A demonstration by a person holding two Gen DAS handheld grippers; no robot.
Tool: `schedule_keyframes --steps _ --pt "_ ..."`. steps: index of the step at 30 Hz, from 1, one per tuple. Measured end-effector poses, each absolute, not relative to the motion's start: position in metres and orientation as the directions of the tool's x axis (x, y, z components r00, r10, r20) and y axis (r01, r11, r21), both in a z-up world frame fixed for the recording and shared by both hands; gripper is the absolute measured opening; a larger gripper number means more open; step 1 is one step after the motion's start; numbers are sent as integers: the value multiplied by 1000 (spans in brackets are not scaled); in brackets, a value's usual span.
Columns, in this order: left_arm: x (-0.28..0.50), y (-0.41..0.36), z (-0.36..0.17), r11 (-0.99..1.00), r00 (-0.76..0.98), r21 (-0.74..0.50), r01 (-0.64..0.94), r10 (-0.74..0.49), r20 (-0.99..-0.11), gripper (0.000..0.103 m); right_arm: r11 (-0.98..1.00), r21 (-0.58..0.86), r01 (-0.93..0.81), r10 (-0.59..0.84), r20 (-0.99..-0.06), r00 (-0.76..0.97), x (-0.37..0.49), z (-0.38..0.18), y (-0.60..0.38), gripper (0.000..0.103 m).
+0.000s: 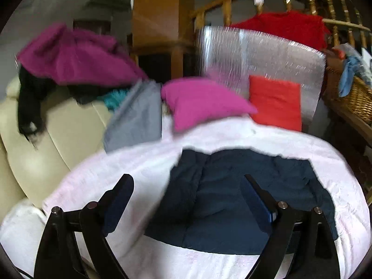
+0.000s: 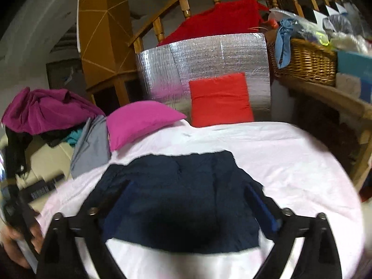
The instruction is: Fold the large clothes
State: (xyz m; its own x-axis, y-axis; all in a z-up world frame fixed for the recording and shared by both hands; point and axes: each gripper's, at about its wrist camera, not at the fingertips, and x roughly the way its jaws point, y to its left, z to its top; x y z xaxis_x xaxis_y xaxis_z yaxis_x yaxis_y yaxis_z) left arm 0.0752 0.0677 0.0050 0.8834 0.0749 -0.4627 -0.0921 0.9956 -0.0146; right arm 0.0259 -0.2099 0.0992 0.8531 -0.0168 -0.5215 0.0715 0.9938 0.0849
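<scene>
Both my left tongs [image 1: 188, 186] and right tongs [image 2: 188, 194] gape wide, empty, above a folded navy garment [image 2: 181, 200], soft rectangle on the fuzzy white bed [image 2: 290, 162]; satin pink pillow [image 2: 141, 121] at eleven o'clock.

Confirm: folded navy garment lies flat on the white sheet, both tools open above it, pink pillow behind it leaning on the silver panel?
Nearly. The pink pillow lies on the white sheet, left of the silver panel; the red cushion is what leans on the panel, clearest in the right wrist view. The rest holds: the navy garment lies flat, with the left tool and right tool open above it.
</scene>
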Motion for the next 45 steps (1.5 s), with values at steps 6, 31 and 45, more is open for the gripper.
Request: schedule_keyframes --steps 6,31,45 --pt "5 39 56 999 943 32 -32 40 -331 96 992 114 46 15 -486 874 -27 121 -210 103" --pt "-104 42 132 995 969 75 -65 81 -234 98 989 80 122 -75 -438 896 -130 175 -170 103" --pt "-112 51 135 995 973 61 -80 91 -214 99 987 96 130 -77 -430 900 -140 180 -160 103"
